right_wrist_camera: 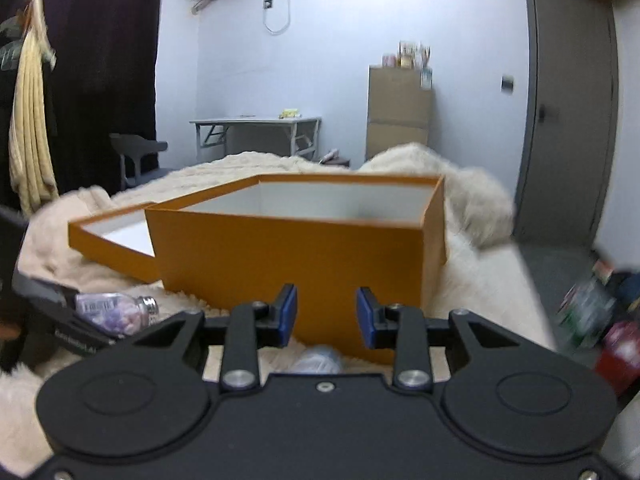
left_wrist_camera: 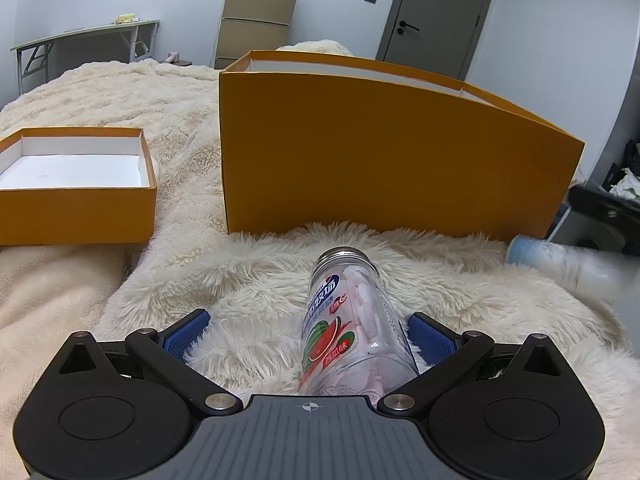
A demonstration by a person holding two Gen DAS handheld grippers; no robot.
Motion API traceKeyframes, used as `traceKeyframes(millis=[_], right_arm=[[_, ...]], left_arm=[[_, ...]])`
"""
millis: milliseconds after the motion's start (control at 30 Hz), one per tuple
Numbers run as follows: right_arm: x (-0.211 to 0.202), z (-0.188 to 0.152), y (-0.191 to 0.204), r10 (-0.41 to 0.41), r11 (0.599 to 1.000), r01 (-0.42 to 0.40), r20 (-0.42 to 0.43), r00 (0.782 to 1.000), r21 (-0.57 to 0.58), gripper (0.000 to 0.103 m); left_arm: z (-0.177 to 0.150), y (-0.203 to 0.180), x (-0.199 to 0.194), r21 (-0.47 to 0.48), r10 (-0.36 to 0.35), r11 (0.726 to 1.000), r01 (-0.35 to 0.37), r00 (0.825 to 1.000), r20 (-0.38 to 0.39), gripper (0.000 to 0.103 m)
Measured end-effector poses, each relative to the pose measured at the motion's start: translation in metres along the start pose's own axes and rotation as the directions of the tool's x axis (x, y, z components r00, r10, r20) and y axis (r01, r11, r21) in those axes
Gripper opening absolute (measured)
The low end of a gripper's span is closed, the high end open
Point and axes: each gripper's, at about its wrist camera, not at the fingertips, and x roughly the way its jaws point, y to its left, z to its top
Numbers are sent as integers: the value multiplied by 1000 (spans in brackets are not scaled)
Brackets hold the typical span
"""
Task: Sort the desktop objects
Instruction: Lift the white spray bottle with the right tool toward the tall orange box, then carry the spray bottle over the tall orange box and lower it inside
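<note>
Left wrist view is showing a clear candy bottle lying on its side on the fluffy blanket, just in front of the big orange box. The left gripper is spreading wide around the bottle, its right pad beside it; contact unclear. A shallow orange lid is sitting left of the box. The right gripper is hovering before the box, fingers parted and gripping nothing.
</note>
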Motion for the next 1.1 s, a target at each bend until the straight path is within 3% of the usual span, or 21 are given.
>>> traceKeyframes(millis=[100, 233, 433, 467, 567, 667, 767, 833, 867, 900, 1100], right_arm=[[1, -2, -14, -9, 999, 9, 3, 1000, 52, 34], [-13, 1, -22, -23, 998, 20, 45, 999, 51, 47], [-36, -2, -24, 100, 986, -96, 23, 995, -135, 53], [-39, -4, -24, 122, 979, -118, 13, 992, -168, 58], [-45, -10, -21, 186, 947, -185, -21, 982, -261, 71], [-52, -15, -19, 246, 902, -251, -61, 967, -350, 74], [-57, -21, -17, 294, 848, -311, -108, 950, -428, 70], [-44, -27, -13, 256, 847, -297, -150, 955, -440, 59], [-40, -28, -13, 237, 849, -286, -162, 958, -444, 45], [-40, -27, -11, 223, 852, -272, -161, 961, -447, 41], [-47, -18, -10, 187, 882, -177, -19, 982, -437, 30]], left_arm=[[0, -1, 0, 0, 0, 1000, 0, 1000, 0, 103], [0, -1, 0, -1, -1, 1000, 1, 1000, -1, 103], [0, -1, 0, -2, -2, 1000, 2, 1000, -3, 103], [0, -1, 0, -2, -2, 1000, 2, 1000, -3, 103], [1, -1, 1, -2, -1, 1000, 1, 1000, -4, 103], [1, -1, 1, -3, -1, 1000, 1, 1000, -6, 103], [1, -2, 1, -2, 1, 1000, -1, 1000, -9, 103], [2, -2, 1, -2, 2, 1000, -2, 1000, -10, 103], [2, -2, 1, -2, 2, 1000, -2, 1000, -10, 103], [2, -1, 1, -3, 1, 1000, -1, 1000, -10, 103], [3, -1, 2, -5, 1, 1000, -1, 1000, -14, 103]])
